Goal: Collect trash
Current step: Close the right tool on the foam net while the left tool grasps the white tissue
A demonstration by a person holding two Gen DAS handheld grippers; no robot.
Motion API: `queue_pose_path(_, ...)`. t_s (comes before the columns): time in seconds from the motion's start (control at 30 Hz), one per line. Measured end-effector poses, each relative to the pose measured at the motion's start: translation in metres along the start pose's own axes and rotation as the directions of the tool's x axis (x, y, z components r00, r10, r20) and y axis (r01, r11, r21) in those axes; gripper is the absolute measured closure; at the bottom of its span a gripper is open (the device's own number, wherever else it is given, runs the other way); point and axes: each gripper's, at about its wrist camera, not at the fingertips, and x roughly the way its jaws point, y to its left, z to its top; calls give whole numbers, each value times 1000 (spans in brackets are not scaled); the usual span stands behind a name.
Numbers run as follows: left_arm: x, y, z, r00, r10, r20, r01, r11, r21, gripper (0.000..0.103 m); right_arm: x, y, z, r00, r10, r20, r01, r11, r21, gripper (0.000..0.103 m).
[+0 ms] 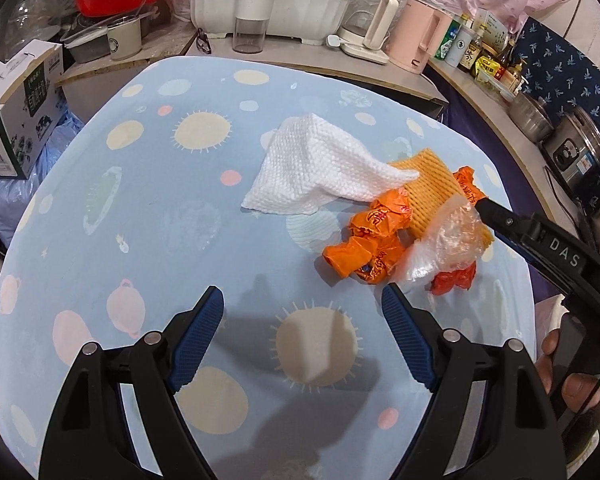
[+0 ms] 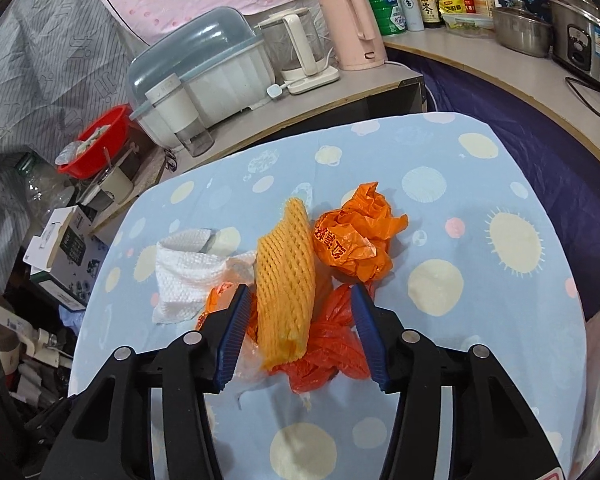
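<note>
R tongs (image 2: pixel 298 330) half-spread, straddling foam net (image 2: pixel 286 280), no pinch | L tongs (image 1: pixel 302 334) wide, empty

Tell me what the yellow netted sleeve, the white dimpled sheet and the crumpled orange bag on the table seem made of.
Yellow netted sleeve: likely soft foam mesh, matte, with an open diamond lattice. White dimpled sheet: probably paper towel, matte, embossed and limply folded. Crumpled orange bag: thin plastic film, glossy creases, printed characters.

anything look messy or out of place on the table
Yes: a heap of trash on the blue tablecloth: a crumpled white paper towel, a yellow foam net, clear film and scrunched orange bags, overlapping.
</note>
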Motion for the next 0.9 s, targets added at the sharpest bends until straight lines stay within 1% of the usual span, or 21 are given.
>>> queue_pose_path(0.13,5,3,8,1000,3,6,-3,1000,-9,26,12,2,-1,1000,0,-24,0,1000,-16,66)
queue_pose_path(0.17,5,4,10,1000,4,7,-4,1000,-12,26,14,2,-1,1000,1,-29,-2,1000,-21,71)
queue_pose_path(0.23,7,6,14,1000,3,10,-3,1000,-19,26,17,3,-3,999,1,-35,-2,1000,-30,84)
queue_pose_path(0.33,9,6,16,1000,0,8,0,1000,-24,26,18,5,-4,999,6,-38,-8,999,-41,89)
queue_pose_path(0.53,14,8,19,1000,-1,2,1,1000,-27,26,0,12,-2,1000,15,13,-14,998,-60,90)
queue_pose_path(0.73,19,11,36,1000,-13,20,15,998,-61,25,-25,10,4,997,29,72,-26,999,-47,90)
queue_pose_path(0.8,22,9,46,999,-25,36,28,997,-72,23,-32,7,6,996,34,85,-31,999,-38,90)
queue_pose_path(0.83,23,8,50,999,-30,41,33,997,-76,19,-35,6,7,995,36,91,-33,999,-33,90)
queue_pose_path(0.9,29,6,61,998,-39,51,44,995,-86,18,-39,3,8,994,38,101,-36,999,-24,90)
